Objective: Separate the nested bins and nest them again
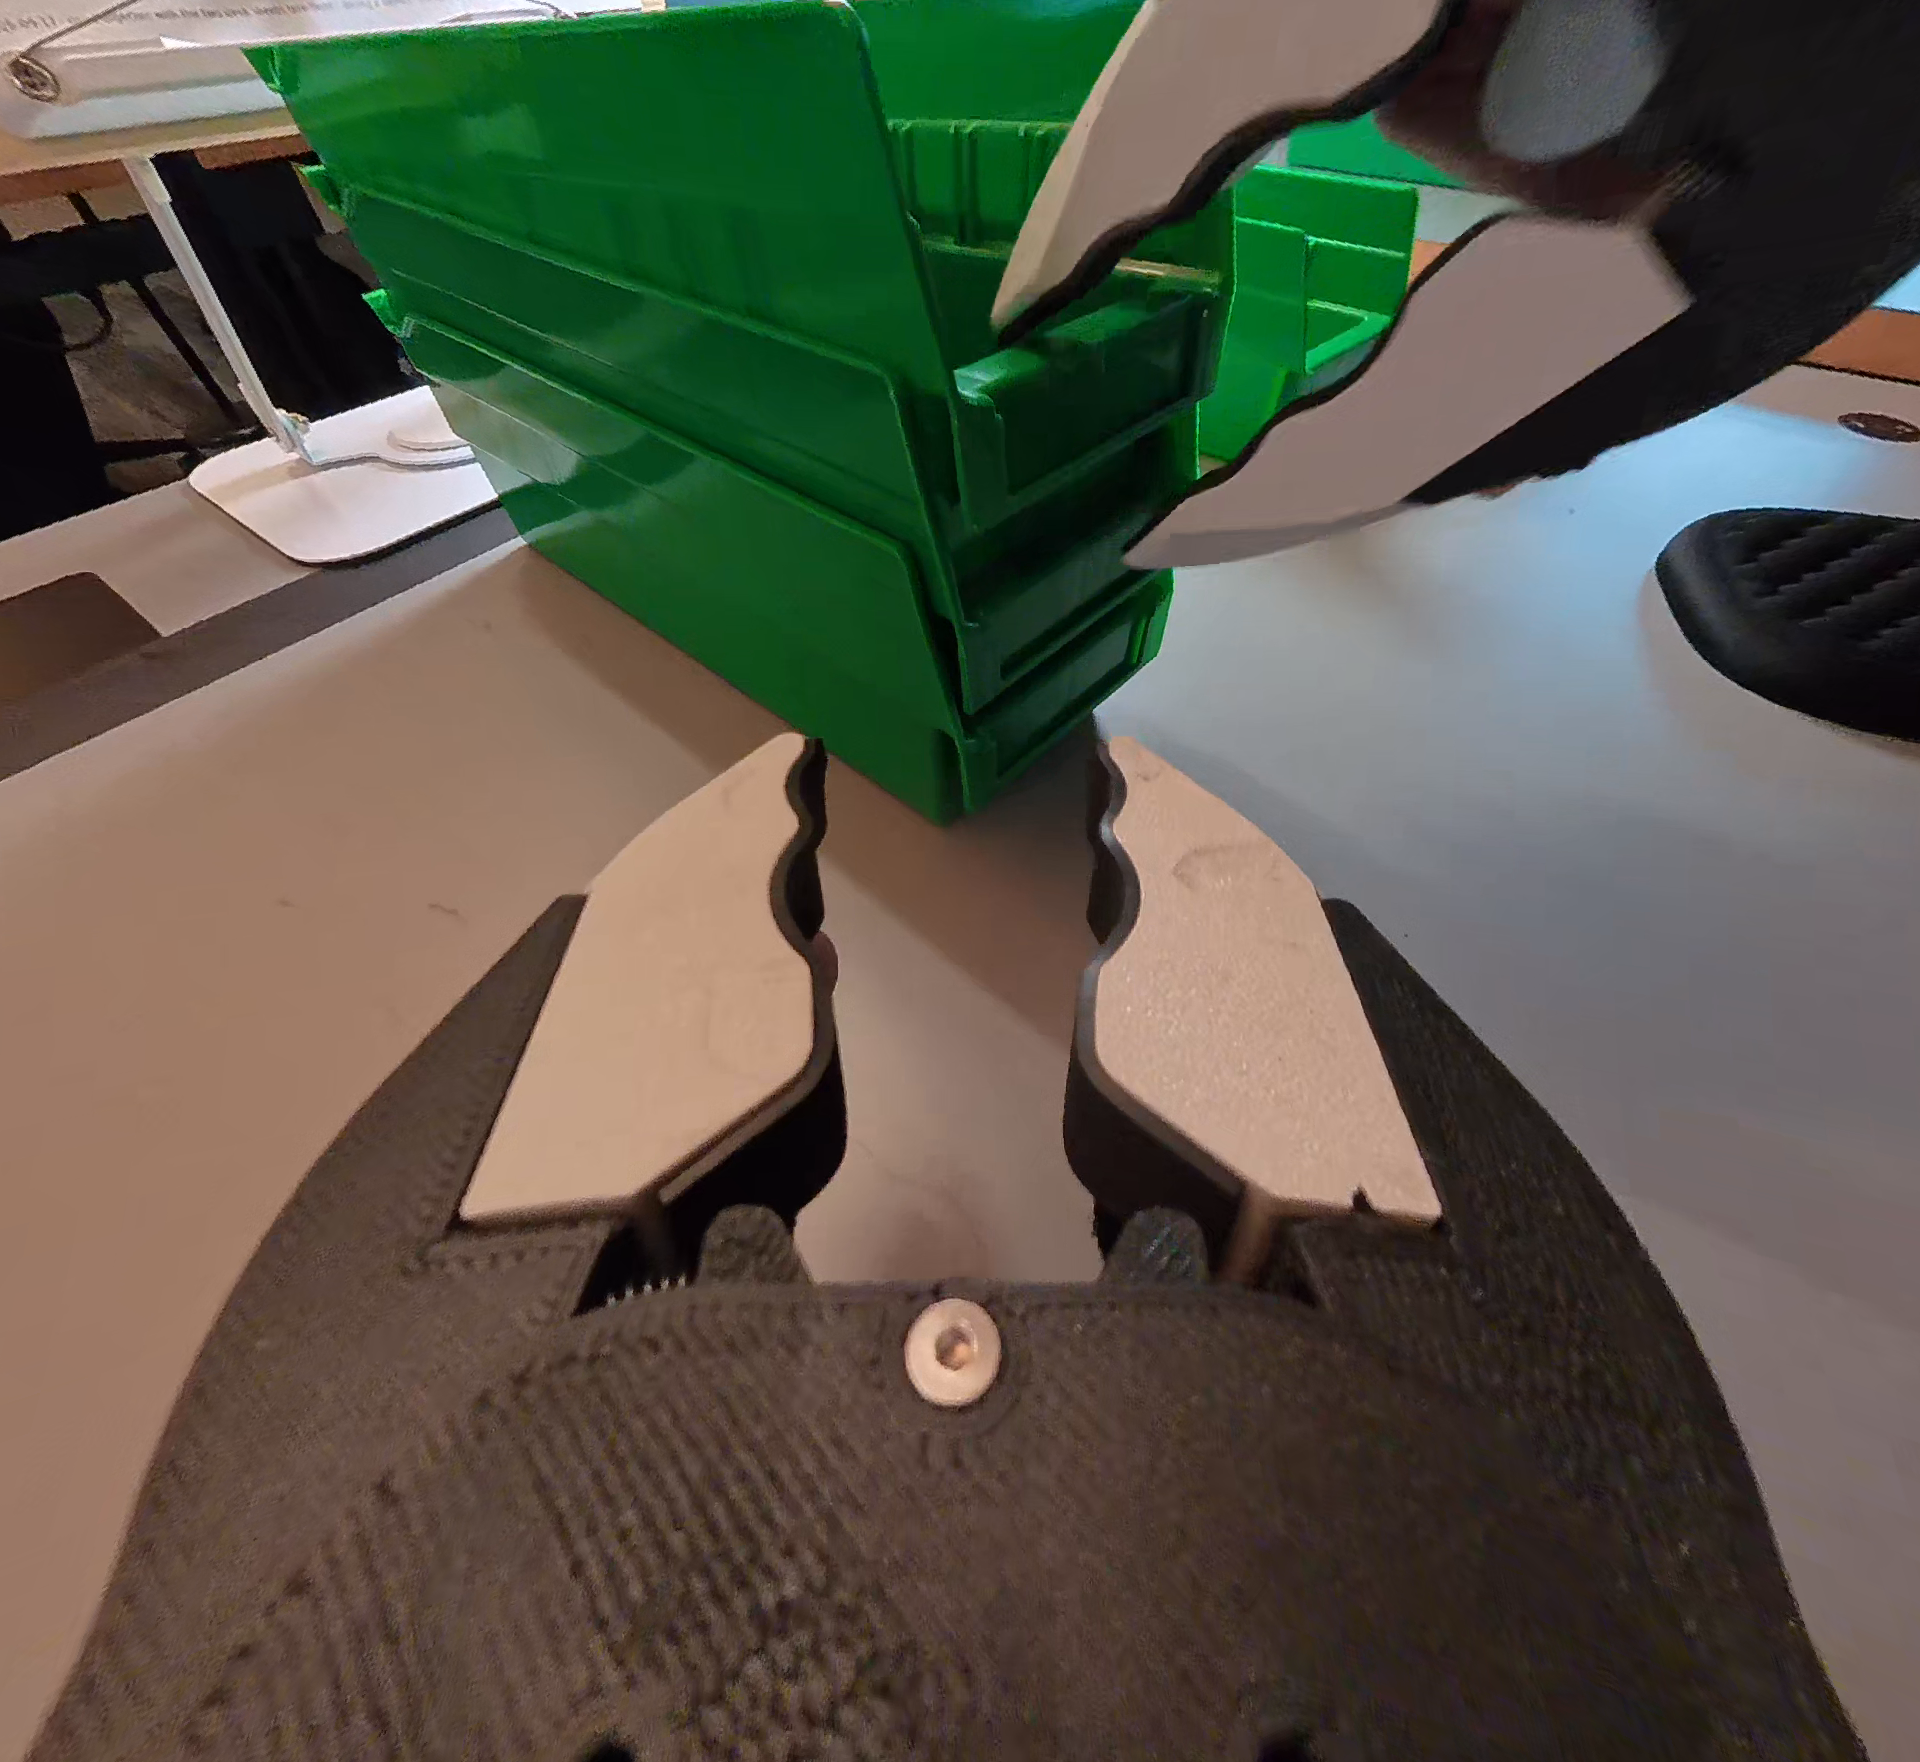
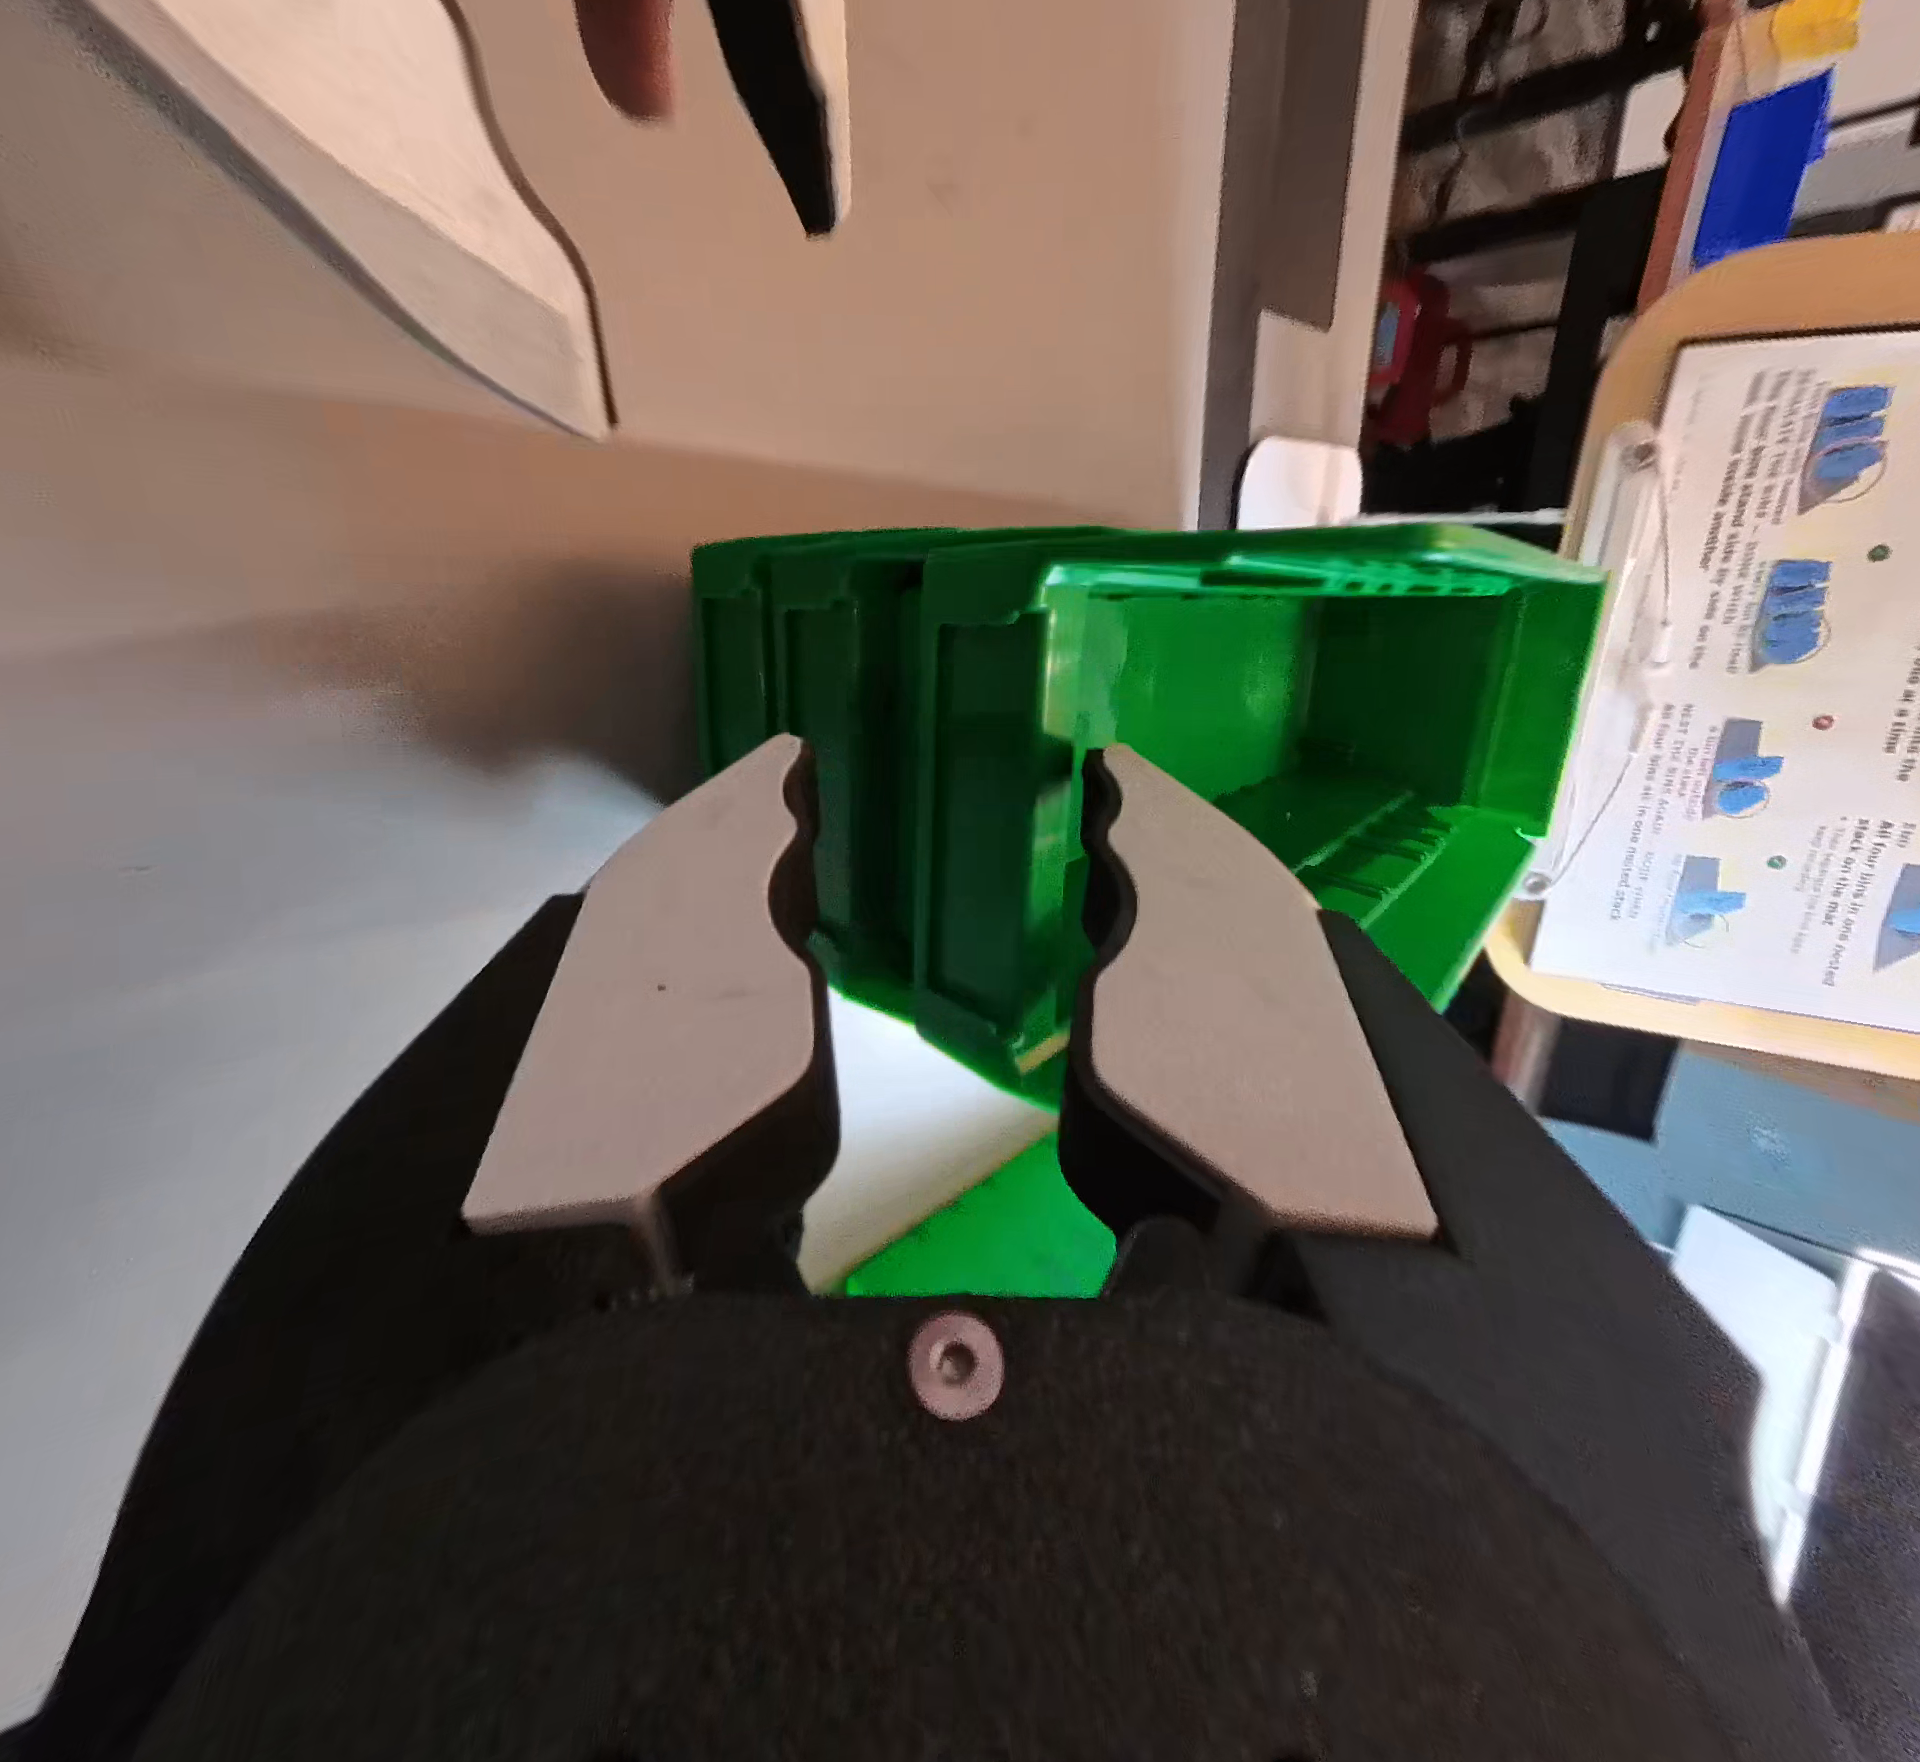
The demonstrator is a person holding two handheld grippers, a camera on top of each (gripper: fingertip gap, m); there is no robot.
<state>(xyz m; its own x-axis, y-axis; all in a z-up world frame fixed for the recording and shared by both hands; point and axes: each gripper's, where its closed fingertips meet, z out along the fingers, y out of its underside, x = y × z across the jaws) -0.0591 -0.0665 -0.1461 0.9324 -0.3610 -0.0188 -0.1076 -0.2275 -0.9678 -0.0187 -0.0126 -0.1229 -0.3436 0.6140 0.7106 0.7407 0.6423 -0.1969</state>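
Note:
A stack of nested green bins (image 1: 748, 507) stands on the pale table (image 1: 364, 933), front ends towards me. The top bin (image 1: 623, 154) sits raised in the stack; its inside shows in the right wrist view (image 2: 1455, 694). My right gripper (image 1: 1070, 439) comes in from the upper right, open, one finger inside the top bin's front end and the other outside it, so the front wall lies between the jaws (image 2: 951, 767). My left gripper (image 1: 951, 777) is open and empty, low over the table just before the stack's bottom corner. It shows blurred in the right wrist view (image 2: 712, 325).
Another green bin part (image 1: 1340, 278) shows behind the stack at the right. A white stand (image 1: 343, 486) holds a board with an instruction sheet (image 2: 1766, 673) behind the stack at the left. A black mesh object (image 1: 1808, 611) lies at the right table edge. There is about 8 cm between the tips of the two grippers. Both grippers' tips are roughly 30 cm from the black mesh object (image 1: 1808, 611).

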